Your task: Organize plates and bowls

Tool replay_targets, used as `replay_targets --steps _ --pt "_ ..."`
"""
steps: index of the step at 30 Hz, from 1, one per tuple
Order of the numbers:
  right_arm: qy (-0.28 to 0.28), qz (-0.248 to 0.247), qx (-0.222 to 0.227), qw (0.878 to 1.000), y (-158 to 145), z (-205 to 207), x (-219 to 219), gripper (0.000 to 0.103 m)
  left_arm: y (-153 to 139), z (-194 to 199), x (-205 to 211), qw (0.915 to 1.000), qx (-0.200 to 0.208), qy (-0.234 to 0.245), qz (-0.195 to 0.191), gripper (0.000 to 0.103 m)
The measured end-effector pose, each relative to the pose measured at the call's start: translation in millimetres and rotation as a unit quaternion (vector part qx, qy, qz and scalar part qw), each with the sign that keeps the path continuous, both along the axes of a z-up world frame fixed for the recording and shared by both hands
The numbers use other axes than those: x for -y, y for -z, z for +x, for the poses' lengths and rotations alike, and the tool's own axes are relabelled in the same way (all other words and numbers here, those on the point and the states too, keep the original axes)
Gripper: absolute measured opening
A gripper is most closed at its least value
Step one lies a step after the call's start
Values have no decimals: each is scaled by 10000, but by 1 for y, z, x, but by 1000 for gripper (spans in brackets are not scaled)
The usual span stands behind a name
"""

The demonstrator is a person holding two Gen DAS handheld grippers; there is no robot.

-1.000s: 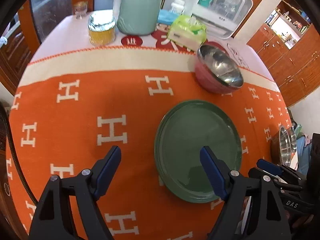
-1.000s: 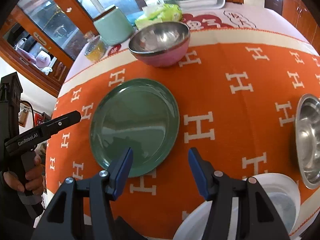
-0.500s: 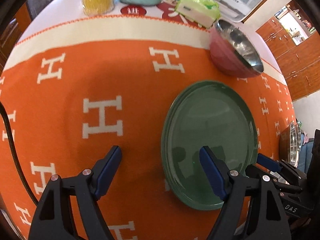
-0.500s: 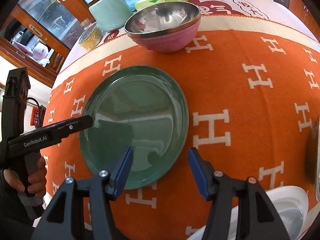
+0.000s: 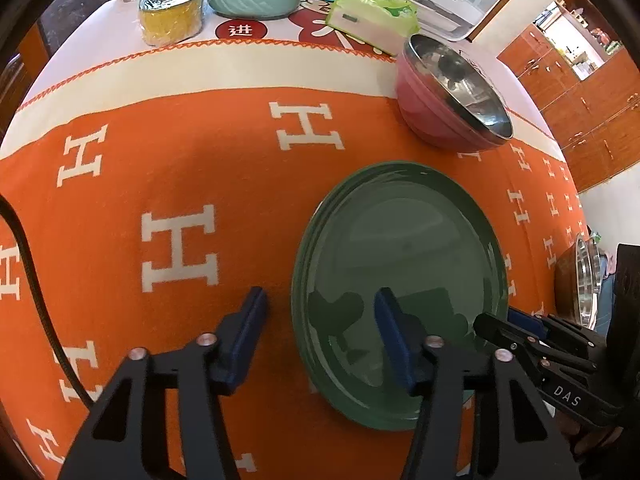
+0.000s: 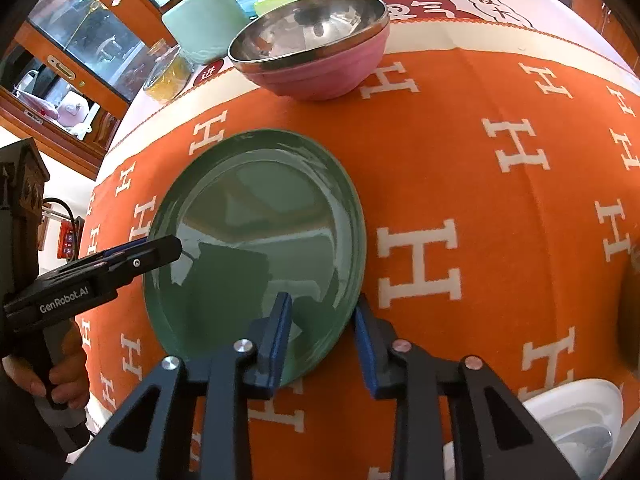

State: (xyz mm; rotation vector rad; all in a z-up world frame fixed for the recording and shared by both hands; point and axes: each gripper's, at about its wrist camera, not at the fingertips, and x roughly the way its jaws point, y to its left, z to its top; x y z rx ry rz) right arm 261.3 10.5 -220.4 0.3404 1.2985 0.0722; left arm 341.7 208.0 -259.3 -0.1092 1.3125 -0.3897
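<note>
Green plate [image 5: 400,240] flat on counter, orange cloth | left gripper [image 5: 320,340] and right gripper [image 6: 322,334] jaws closing astride opposite rims, not yet clamped | pink bowl [image 6: 316,68] beyond, unstacked | sorting barely begun

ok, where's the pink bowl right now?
The pink bowl sits on the orange cloth beyond the green plate, upper right in the left wrist view, just in front of the tissue pack.
</note>
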Motion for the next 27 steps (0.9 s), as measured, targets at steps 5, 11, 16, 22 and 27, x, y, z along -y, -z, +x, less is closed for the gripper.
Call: replay_targets --steps 5,11,16,22,27 --pt "151 49 36 9999 1 -2 7 18 1 0 3 10000 27 -34 -16 40" --pt "172 88 25 9998 1 -2 8 17 1 -1 6 9999 70 -33 80 34" --pt "193 113 -9 9998 0 -3 7 16 2 0 0 9999 64 -95 110 23" --pt "127 98 13 9999 -5 -7 6 15 2 -2 -6 9999 -28 -85 113 21" --pt "110 116 53 9999 -11 -13 4 14 1 -8 -10 9998 -95 -131 95 22"
